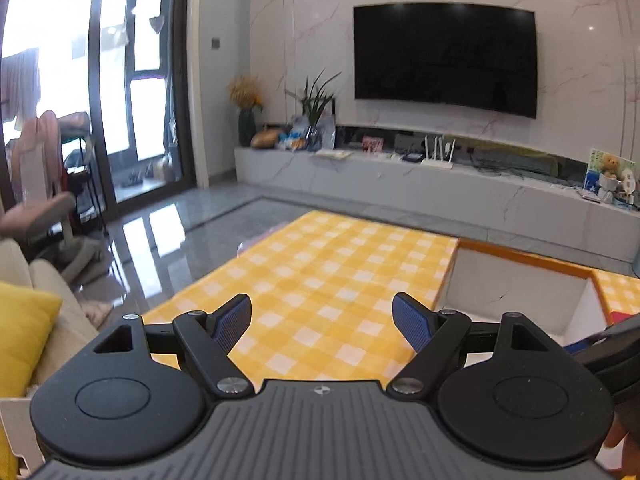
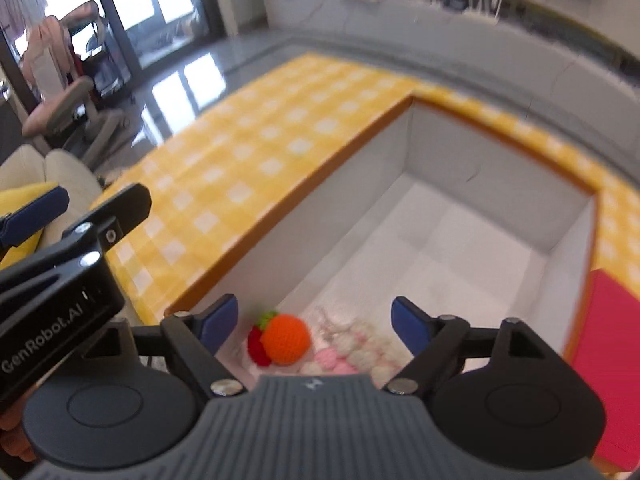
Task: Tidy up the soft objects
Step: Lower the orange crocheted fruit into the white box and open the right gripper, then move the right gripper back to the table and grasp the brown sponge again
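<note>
In the right wrist view my right gripper [image 2: 312, 320] hangs open over the near end of a white box [image 2: 472, 216] sunk into the table. Below its fingers, on the box floor, lie an orange crocheted ball [image 2: 289, 339], a red crocheted piece with a green top [image 2: 256, 345] and a pink-and-white knitted piece [image 2: 356, 354]. Nothing is between the pads. My left gripper [image 1: 322, 320] is open and empty over the yellow checked tablecloth [image 1: 320, 264]; its body also shows in the right wrist view as the left gripper [image 2: 60, 232] at the left edge.
The white box [image 1: 516, 292] has an orange rim. A red surface [image 2: 608, 344] lies right of the box. A beige sofa with a yellow cushion [image 1: 20, 336] stands at the left. A swivel chair [image 2: 68, 108], glossy floor, TV [image 1: 444, 56] and low console lie beyond.
</note>
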A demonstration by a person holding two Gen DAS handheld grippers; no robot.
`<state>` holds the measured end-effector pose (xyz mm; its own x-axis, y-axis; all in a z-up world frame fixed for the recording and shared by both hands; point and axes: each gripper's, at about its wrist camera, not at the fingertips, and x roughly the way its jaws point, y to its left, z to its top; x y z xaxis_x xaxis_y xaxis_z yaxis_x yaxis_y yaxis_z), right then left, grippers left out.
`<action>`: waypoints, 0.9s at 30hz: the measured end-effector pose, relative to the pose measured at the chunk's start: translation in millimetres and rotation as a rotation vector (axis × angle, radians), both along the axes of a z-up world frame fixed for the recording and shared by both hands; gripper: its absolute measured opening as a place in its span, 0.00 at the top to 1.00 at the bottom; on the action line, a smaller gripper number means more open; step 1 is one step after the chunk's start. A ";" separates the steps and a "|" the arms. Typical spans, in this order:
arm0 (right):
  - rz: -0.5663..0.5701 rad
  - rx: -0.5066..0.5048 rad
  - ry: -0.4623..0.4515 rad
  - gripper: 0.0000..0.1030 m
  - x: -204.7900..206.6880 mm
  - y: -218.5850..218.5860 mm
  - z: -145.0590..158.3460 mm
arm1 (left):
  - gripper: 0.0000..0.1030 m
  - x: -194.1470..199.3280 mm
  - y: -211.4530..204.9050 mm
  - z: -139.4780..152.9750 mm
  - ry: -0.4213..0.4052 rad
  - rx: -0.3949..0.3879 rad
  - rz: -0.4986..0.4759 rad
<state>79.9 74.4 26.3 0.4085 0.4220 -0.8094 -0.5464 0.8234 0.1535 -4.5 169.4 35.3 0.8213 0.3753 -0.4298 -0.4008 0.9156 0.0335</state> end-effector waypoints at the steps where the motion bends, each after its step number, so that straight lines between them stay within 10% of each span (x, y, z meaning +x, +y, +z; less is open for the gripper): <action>1: -0.013 0.010 -0.022 0.20 -2.2 -6.4 6.0 | 0.09 -1.5 -3.1 3.6 -0.013 0.007 -0.004; 15: -0.316 0.030 -0.227 0.11 -54.4 -180.8 78.5 | 0.09 -3.6 -72.5 28.4 -0.038 -0.050 -0.300; 27: -0.622 -0.074 -0.056 0.08 -88.7 -308.7 0.6 | 0.09 16.6 -173.8 -5.2 0.120 -0.095 -0.658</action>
<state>-8.8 -234.3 26.9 0.6021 0.0354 -0.7976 0.0327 0.9971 0.0689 12.1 -4.4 30.1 0.8103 -0.2305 -0.5387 0.2425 0.9689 -0.0499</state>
